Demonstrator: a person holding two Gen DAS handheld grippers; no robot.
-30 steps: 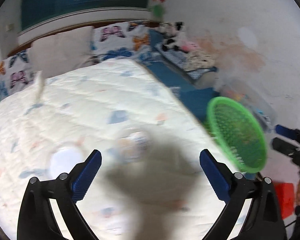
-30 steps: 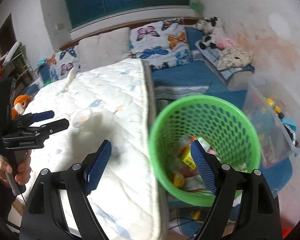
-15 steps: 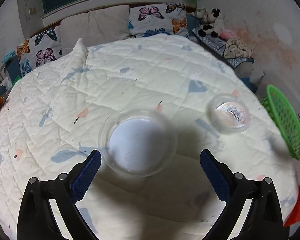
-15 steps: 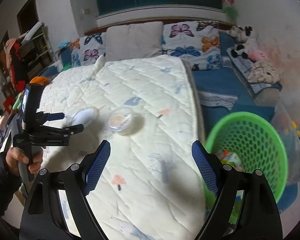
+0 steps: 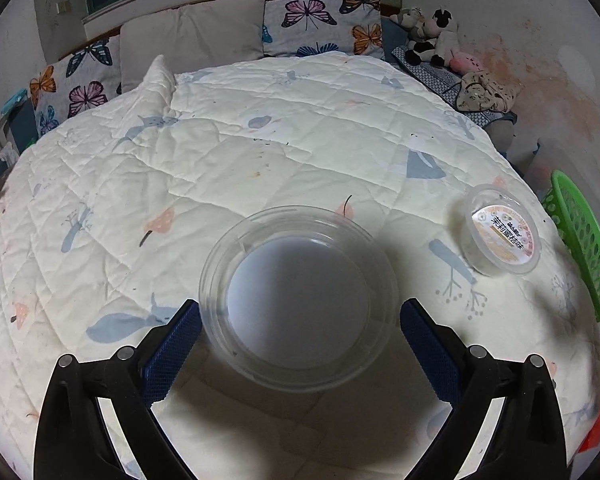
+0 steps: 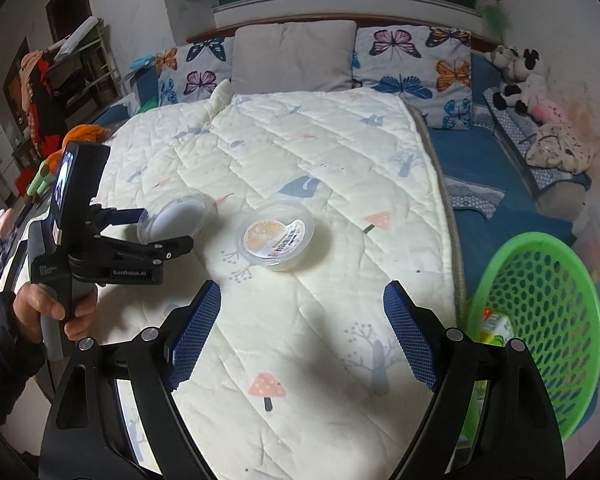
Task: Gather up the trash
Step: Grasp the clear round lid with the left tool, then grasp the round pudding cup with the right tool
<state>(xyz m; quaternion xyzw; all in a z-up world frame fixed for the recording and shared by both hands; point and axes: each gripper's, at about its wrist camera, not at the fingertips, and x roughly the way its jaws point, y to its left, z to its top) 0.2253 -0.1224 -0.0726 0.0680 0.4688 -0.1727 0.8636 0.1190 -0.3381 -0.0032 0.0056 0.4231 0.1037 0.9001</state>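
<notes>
The left gripper [image 5: 300, 344] sits low over the quilt [image 5: 260, 152], jaws wide apart, with the lid [image 5: 298, 298] lying flat between them. In the left view both blue pads flank its rim; whether they touch it cannot be told, and no squeeze shows yet. The step in hand looks like the pinch on that lid. To do it well, the jaws should close square across the widest part, low enough to catch the raised rim and not the soft quilt under it. A slow, even close suits it: thin clear plastic will likely flex or pop out sideways if nipped off-centre.

The right gripper [image 6: 302, 336] hangs above the quilt's near end, jaws also wide apart and empty. The tub [image 6: 275, 236] lies ahead of it, just right of the lid and clear of both grippers. Off the quilt's right edge waits the green basket [image 6: 540, 320], with some packaging already inside.

Textures now. The lid is a round, shallow, see-through disc with stepped rings and a cloudy centre. The tub is round too, squat, translucent, tilted on the soft bedding, with a glossy printed seal in orange and white. The quilt is cream, stitched in diamonds, puffy and printed with small mushrooms and trees. The basket is rigid plastic mesh, round and open-topped.
</notes>
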